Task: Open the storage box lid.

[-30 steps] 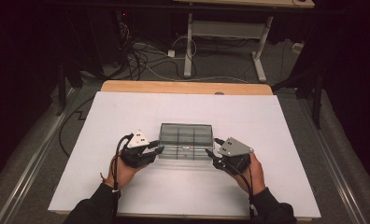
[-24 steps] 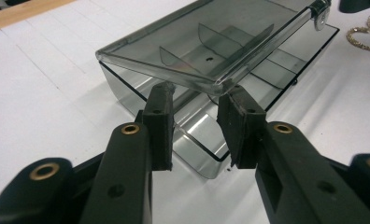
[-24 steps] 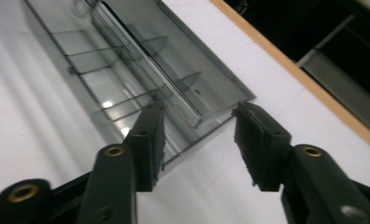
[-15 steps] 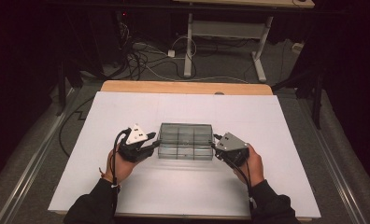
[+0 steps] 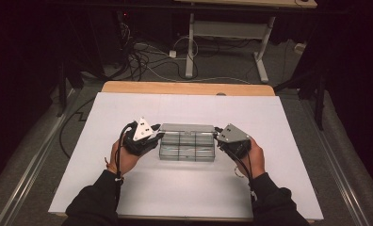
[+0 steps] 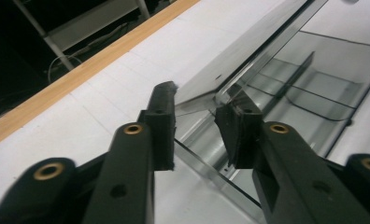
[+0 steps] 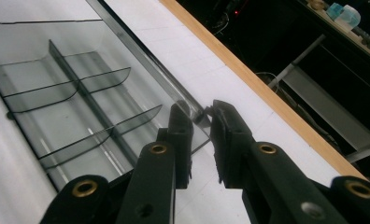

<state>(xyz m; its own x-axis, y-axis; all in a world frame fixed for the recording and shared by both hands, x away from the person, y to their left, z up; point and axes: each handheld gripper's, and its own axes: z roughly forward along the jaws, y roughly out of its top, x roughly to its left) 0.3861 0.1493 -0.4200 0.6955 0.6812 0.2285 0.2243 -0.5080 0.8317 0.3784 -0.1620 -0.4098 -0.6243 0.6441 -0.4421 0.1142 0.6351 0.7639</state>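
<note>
A clear plastic box [image 5: 187, 147] with inner dividers [image 7: 71, 88] lies in the middle of the white table [image 5: 128, 188]. Its lid [image 5: 187, 127] is tilted up along the far side. My left gripper [image 5: 158, 136] is at the box's left end. In the left gripper view the left gripper [image 6: 195, 105] has its jaws apart, and the lid's [image 6: 248, 51] near corner sits in the gap. My right gripper [image 5: 217, 136] is at the right end. In the right gripper view the right gripper [image 7: 202, 114] has its jaws pinched on the corner of the lid [image 7: 145, 58].
A wooden strip [image 5: 189, 88] runs along the table's far edge. Beyond it stand a desk frame [image 5: 227, 33] and loose cables [image 5: 147, 61] on the floor. Bare white table surrounds the box on all sides.
Both grippers have closed in on the ends of the box. The lid, flat before, now stands tilted up at the far side.
</note>
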